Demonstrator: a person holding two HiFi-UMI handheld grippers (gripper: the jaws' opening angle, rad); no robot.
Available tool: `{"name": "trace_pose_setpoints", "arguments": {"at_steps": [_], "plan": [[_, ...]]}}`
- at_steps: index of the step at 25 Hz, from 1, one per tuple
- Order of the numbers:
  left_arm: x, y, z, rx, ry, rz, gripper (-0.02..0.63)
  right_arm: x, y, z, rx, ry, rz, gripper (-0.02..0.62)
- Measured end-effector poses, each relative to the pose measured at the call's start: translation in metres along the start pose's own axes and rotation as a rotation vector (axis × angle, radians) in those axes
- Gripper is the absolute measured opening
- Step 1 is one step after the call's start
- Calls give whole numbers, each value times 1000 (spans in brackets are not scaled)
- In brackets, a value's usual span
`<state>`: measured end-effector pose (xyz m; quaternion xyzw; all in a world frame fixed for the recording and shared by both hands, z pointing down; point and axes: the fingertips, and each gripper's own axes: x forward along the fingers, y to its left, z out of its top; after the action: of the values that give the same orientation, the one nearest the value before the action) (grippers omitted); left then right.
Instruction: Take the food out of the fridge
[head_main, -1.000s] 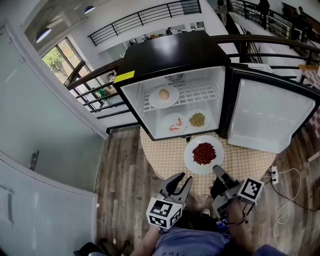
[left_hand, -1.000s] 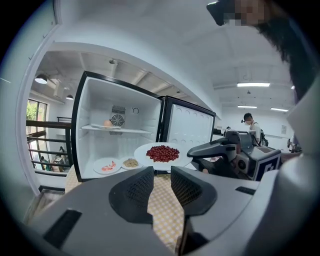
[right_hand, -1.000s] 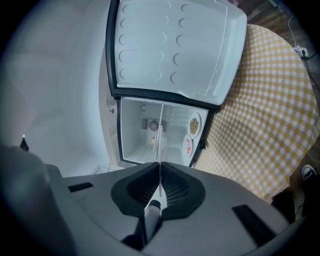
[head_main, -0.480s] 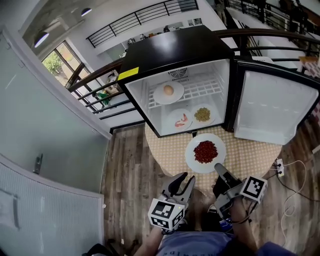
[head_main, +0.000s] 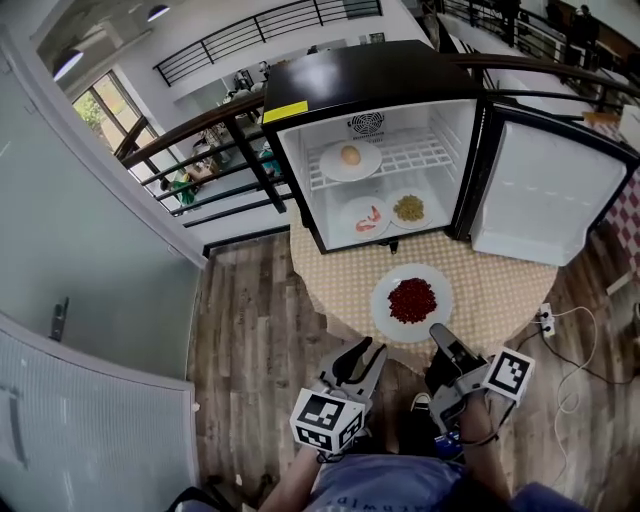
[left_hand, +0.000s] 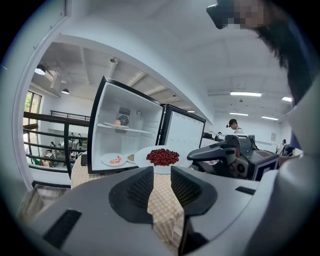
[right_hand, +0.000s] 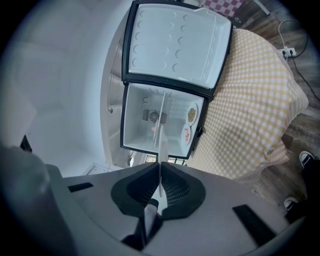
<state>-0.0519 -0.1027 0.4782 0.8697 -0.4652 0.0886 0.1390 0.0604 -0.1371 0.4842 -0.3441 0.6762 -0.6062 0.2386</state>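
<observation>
Holding white plate (head_main: 385, 311) | dark-red food (head_main: 411, 300) heaped | right gripper (head_main: 438, 333) on rim

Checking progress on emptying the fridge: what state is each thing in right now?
Fridge door: open, swung right.
Egg plate: inside, on the upper shelf.
Shrimp plate: inside, on the fridge floor.
Yellow-green food plate: inside, on the fridge floor.
Bean plate: outside, gripped at its rim.
Left hand-held gripper: open, empty.
Right hand-held gripper: shut on the bean plate.
</observation>
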Motion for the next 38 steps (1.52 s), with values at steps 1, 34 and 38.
{"name": "trace_pose_setpoints", "arguments": {"at_steps": [1,34,38], "plan": [[-6,1,-1,-1,-3,-11,117,-3,0,-5,0,-9,-2,21],[-100,-23,-25,46,-40,-186,117,-80,27,-93,-26,-191,52,21],[-102,-20,-25,47,-43,-184,117,-79,28,-93,-30,-195,51,21]]}}
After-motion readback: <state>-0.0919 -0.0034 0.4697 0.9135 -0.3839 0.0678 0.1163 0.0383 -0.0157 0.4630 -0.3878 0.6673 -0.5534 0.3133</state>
